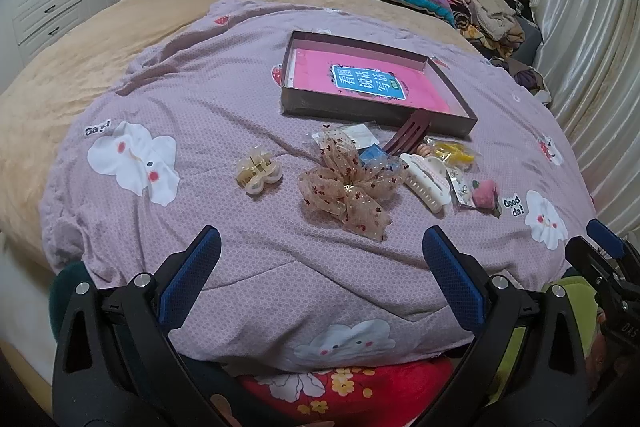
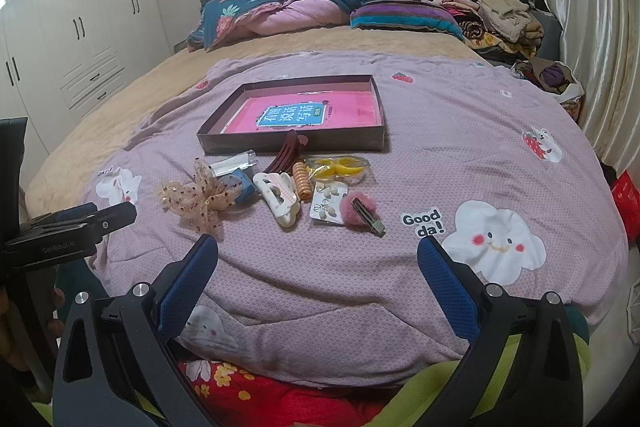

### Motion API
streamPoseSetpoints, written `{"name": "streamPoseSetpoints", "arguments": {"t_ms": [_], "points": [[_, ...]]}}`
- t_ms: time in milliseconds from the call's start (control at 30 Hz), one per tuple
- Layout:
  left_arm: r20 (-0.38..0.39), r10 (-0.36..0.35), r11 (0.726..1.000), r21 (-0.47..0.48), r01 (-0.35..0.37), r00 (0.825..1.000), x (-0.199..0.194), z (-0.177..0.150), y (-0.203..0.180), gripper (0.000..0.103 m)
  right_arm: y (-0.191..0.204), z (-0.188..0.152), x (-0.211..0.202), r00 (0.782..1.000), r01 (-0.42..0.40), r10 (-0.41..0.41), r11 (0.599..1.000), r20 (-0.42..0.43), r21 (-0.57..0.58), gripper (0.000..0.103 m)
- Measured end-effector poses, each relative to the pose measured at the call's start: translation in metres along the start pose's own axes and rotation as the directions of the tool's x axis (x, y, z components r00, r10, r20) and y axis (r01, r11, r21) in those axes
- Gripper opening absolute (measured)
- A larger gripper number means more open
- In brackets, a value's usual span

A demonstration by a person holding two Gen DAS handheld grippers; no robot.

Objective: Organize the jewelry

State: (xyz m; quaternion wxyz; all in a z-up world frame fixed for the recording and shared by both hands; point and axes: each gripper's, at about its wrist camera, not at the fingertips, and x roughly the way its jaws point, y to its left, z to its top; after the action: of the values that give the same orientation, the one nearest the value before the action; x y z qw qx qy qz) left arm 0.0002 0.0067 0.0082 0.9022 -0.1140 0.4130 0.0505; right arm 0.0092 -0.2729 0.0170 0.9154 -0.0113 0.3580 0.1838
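Hair accessories lie in a heap on the mauve quilt (image 1: 224,115) in front of a shallow brown box (image 1: 376,113) (image 2: 292,143) with a pink book inside. A beige lace bow (image 1: 346,187) (image 2: 200,199), a white claw clip (image 1: 424,181) (image 2: 278,201), a dark red claw clip (image 1: 408,135) (image 2: 286,151), a pink fuzzy clip (image 1: 484,193) (image 2: 362,207), yellow pieces (image 2: 340,165) and an earring card (image 2: 328,205) lie close together. A cream claw clip (image 1: 256,171) lies apart to the left. My left gripper (image 1: 320,251) and right gripper (image 2: 318,259) are open and empty, hovering near the quilt's front edge.
Pillows and a folded duvet (image 2: 280,13) lie at the headboard. A pile of clothes (image 2: 500,15) fills the back right corner by the curtain. White wardrobes (image 2: 80,27) stand on the left. The other gripper shows at each view's edge (image 2: 68,227).
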Motion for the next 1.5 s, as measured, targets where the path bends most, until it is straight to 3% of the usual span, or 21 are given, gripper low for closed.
{"name": "streamPoseSetpoints", "arguments": {"t_ms": [1500], "points": [[0.013,0.004,1.000,0.007,-0.004,1.000,-0.002,0.002,-0.002,0.095,-0.016,0.005,-0.001,1.000,0.006,-0.006,1.000,0.012,0.017,0.099]]}}
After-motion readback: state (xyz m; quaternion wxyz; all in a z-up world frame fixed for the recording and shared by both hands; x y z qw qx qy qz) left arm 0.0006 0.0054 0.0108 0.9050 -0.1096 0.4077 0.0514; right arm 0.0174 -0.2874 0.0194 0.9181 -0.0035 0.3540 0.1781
